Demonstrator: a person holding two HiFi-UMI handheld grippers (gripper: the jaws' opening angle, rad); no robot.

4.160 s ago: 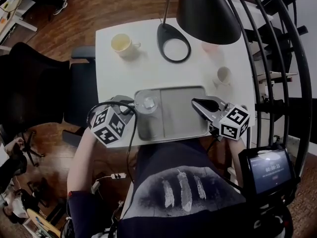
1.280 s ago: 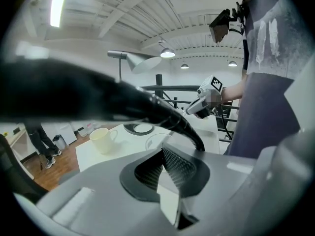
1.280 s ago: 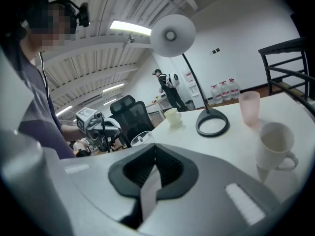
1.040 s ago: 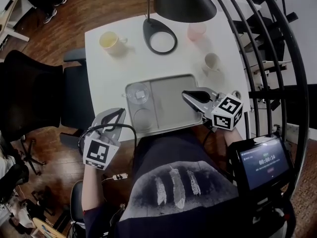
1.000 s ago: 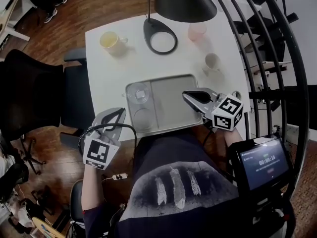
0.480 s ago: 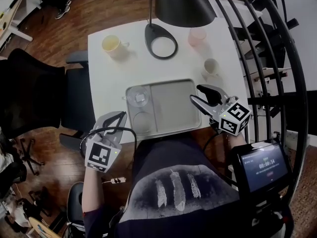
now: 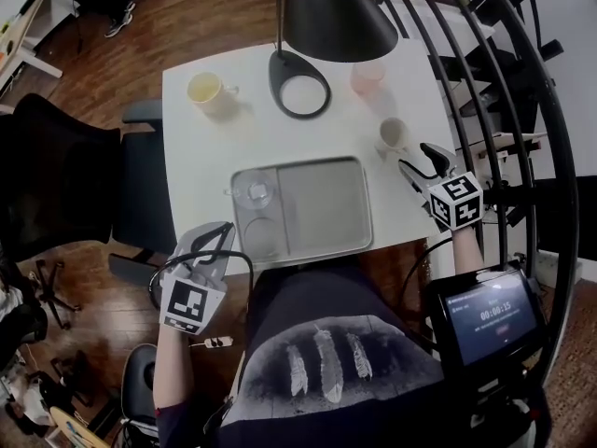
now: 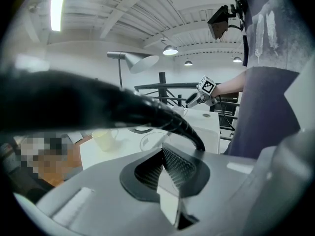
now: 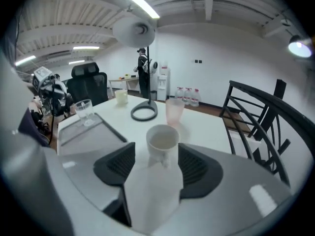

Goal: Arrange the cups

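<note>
Right gripper view: wide jaws lined up on the white cup (image 9: 162,137), no grip yet.
We saw the right gripper (image 7: 422,161) with its jaws just opened to full width. The cup stood between their tips, untouched, just off the tray's (image 7: 362,243) far right corner. The left gripper (image 7: 216,235) hung pinched shut and empty off the tray's near left corner. We judged that closing across the handle side could twist or tip the cup.

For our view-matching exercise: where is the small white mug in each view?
Head view: white mug, right of centre, ahead of the right gripper.
Left gripper view: mug tiny, just right of centre, below that gripper.
Right gripper view: mug centre, between fingers that have just been opening.
Shared landmark: the desk lamp.
</note>
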